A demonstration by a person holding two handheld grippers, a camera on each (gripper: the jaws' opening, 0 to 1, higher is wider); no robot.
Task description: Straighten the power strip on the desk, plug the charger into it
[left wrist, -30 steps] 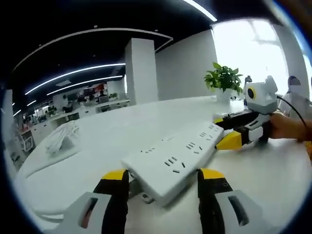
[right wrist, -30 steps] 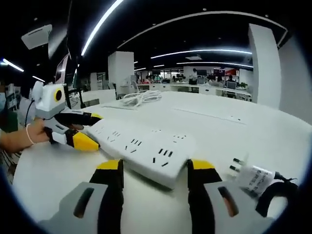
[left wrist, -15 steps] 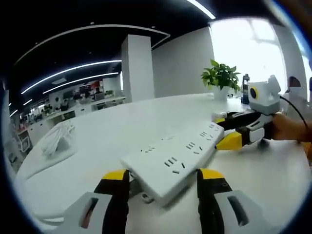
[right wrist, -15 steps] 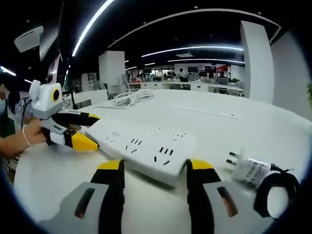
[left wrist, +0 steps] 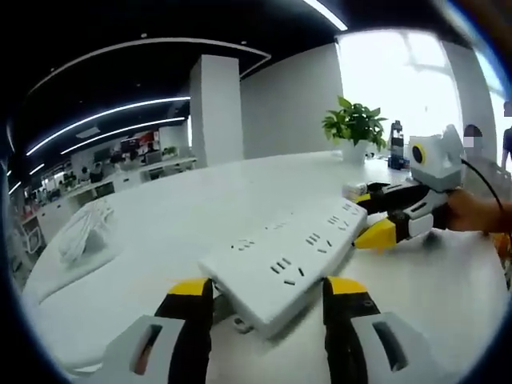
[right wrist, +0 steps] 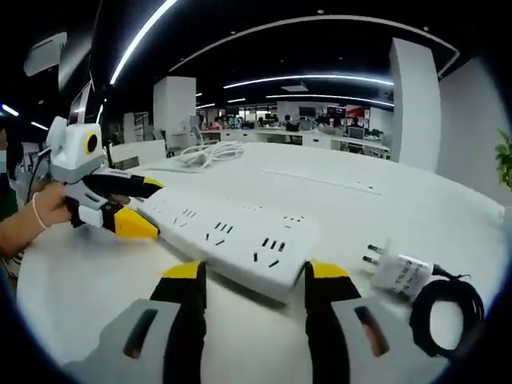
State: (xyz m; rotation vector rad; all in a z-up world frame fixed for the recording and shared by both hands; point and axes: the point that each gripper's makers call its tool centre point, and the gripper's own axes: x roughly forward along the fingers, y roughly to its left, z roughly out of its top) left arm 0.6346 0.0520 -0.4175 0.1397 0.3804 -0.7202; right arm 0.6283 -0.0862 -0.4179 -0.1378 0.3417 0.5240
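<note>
Grippers, left gripper (left wrist: 268,293) and right gripper (right wrist: 251,276), each clench one end of the power strip (right wrist: 224,236); swing both ends together, low over the desk (right wrist: 448,208), clear of the charger (right wrist: 398,271).

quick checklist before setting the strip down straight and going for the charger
1. Left gripper jaws around one end of the power strip: ok.
2. Right gripper jaws around the other end: ok.
3. Firm clamp on the strip: cannot tell.
4. Sockets facing up: ok.
5. Charger lying free on the desk, prongs visible, beside its coiled black cable: ok.
6. Strip flat on the desk: cannot tell.
</note>
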